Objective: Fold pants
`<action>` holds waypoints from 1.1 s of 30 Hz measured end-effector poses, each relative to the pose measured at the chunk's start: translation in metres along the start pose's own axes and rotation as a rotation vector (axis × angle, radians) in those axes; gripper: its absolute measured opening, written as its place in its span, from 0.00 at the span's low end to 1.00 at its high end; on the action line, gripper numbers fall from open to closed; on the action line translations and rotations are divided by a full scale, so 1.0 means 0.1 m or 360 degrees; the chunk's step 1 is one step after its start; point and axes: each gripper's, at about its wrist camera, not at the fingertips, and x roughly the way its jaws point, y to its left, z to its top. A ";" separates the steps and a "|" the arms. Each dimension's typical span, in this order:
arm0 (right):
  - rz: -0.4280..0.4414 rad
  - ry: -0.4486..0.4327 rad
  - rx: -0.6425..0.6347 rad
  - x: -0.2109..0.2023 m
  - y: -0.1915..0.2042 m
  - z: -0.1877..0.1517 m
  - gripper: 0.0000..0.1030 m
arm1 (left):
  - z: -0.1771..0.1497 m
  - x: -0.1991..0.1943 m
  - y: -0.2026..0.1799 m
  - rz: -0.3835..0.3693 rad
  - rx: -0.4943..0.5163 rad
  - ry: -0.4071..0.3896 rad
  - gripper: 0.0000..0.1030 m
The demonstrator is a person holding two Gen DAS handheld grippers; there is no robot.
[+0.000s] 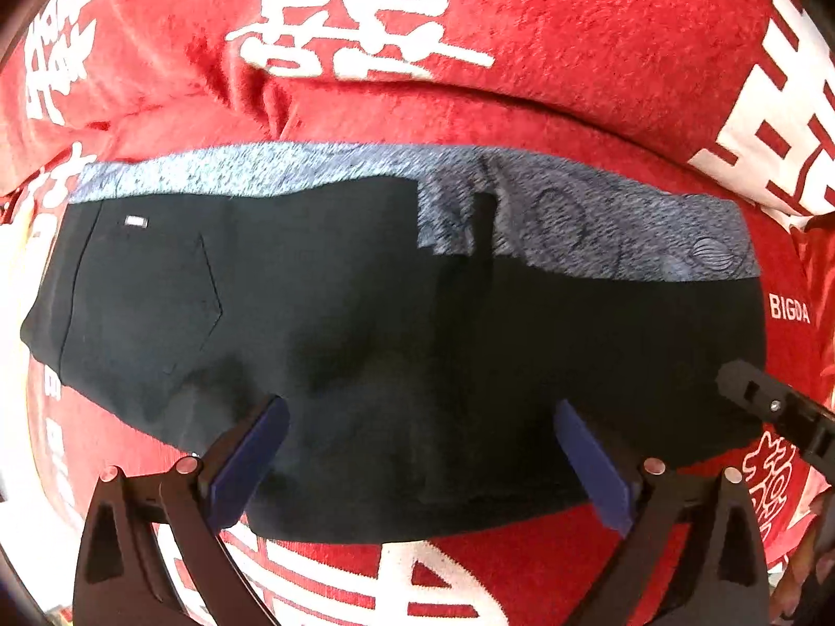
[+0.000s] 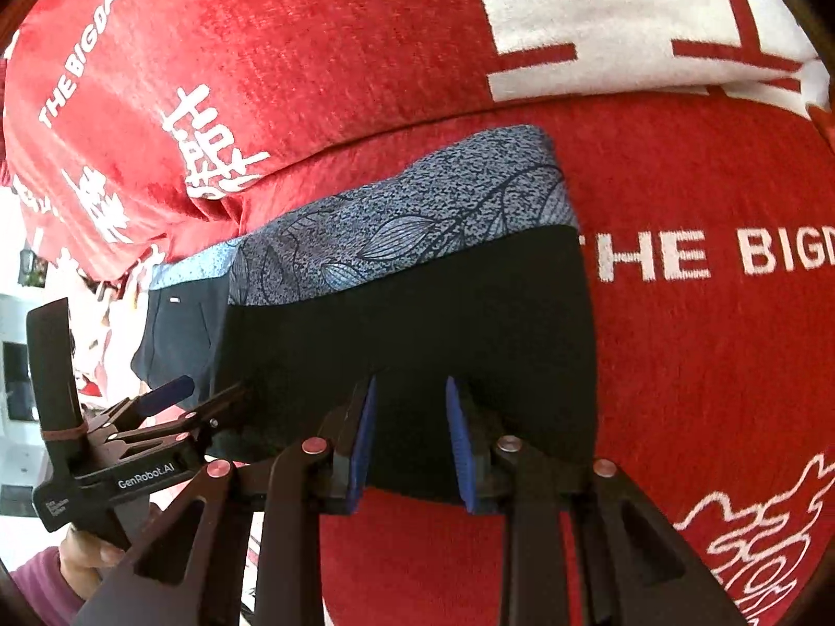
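Pants folded into a compact block – near the end

On the red blanket (image 1: 574, 26) the black pants (image 1: 365, 313) lie doubled, patterned waistband (image 1: 600, 229) uppermost; over their near edge the left gripper (image 1: 422, 448) stands wide and empty – the right gripper (image 2: 409, 438) narrower, apparently not pinching; perhaps one fold remains.
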 end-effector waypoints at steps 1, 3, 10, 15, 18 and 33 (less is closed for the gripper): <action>-0.0006 -0.0003 0.0001 -0.01 0.00 0.00 0.29 | -0.02 0.02 0.03 -0.0005 -0.0012 0.0016 0.99; -0.0018 -0.0009 0.0014 -0.02 0.03 -0.01 0.35 | -0.05 0.05 0.11 -0.0039 -0.0027 0.0034 0.99; -0.0139 -0.0006 -0.0050 -0.03 0.42 -0.12 0.66 | 0.00 -0.01 0.20 -0.0109 0.0061 0.0035 0.99; -0.0236 0.0025 -0.0055 0.04 0.73 -0.31 0.67 | -0.03 -0.11 0.49 -0.0142 0.0095 0.0024 0.99; -0.0268 0.0045 -0.0066 0.13 0.93 -0.39 0.68 | -0.06 -0.14 0.79 -0.0147 0.0060 0.0020 0.99; -0.0292 0.0208 -0.0389 0.69 1.96 -0.42 0.68 | -0.33 -0.05 2.22 -0.0161 -0.0425 0.0054 0.99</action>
